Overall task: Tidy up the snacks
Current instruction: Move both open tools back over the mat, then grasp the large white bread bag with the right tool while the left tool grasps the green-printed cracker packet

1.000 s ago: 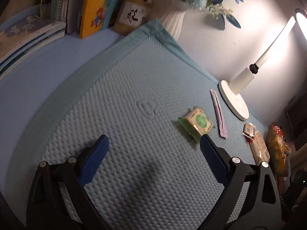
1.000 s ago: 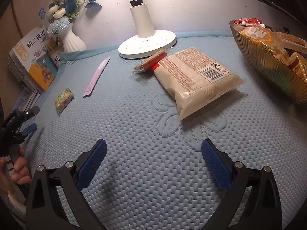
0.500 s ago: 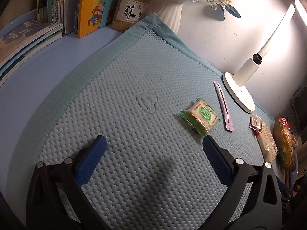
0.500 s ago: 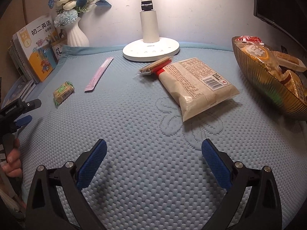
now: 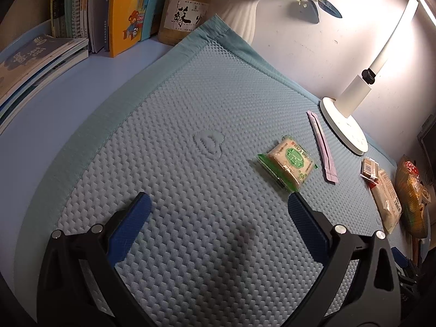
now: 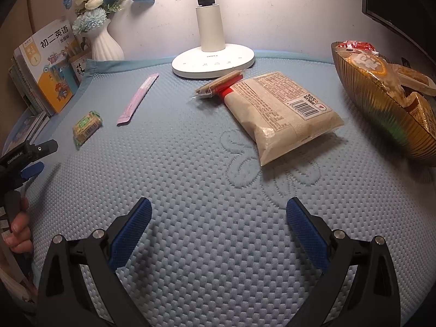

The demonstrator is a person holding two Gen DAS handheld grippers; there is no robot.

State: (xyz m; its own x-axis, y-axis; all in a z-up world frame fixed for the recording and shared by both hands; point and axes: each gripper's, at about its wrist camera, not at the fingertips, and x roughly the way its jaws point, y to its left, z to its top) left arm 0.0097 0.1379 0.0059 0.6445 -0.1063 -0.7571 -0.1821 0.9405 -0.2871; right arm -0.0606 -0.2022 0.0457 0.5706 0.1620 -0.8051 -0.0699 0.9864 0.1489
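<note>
Left wrist view: left tongs [image 5: 218, 209] spread apart, empty, low over the quilted blue mat [image 5: 169, 125] covering the table. Beyond the left finger, off the mat: stacked and upright books [image 5: 68, 19], a pen pot [image 5: 185, 19] with brush characters I can't read for certain, a white vase [image 5: 239, 8]. Just past the right fingertip, nearly touching it, lies the green-wrapped biscuit [image 5: 288, 163]; label print is too small to read. Judgement: these tongs are lined up on it as the next pick. Further right lie a pink stick sachet [image 5: 321, 147], then the lamp base [image 5: 343, 128].

Right wrist view: right tongs [image 6: 218, 212] also wide apart, holding nothing. Far off their left finger, a hand [image 6: 19, 234] grips the other tool, marked "GenRobot.AI". A yellow textbook [image 6: 51, 76] reads "初二英语". Ahead left are the green biscuit [image 6: 87, 128] and pink sachet [image 6: 137, 99], flat and well apart. Ahead, slightly right: a slim brown cracker pack [image 6: 218, 84] touching a beige bag [image 6: 283, 114], back label up, "365" beside the barcode. Far right sits a gold ribbed bowl [image 6: 376, 114], already holding several packets, likely the collecting spot. Four snacks are loose on the mat; sorting looks partly done.
</note>
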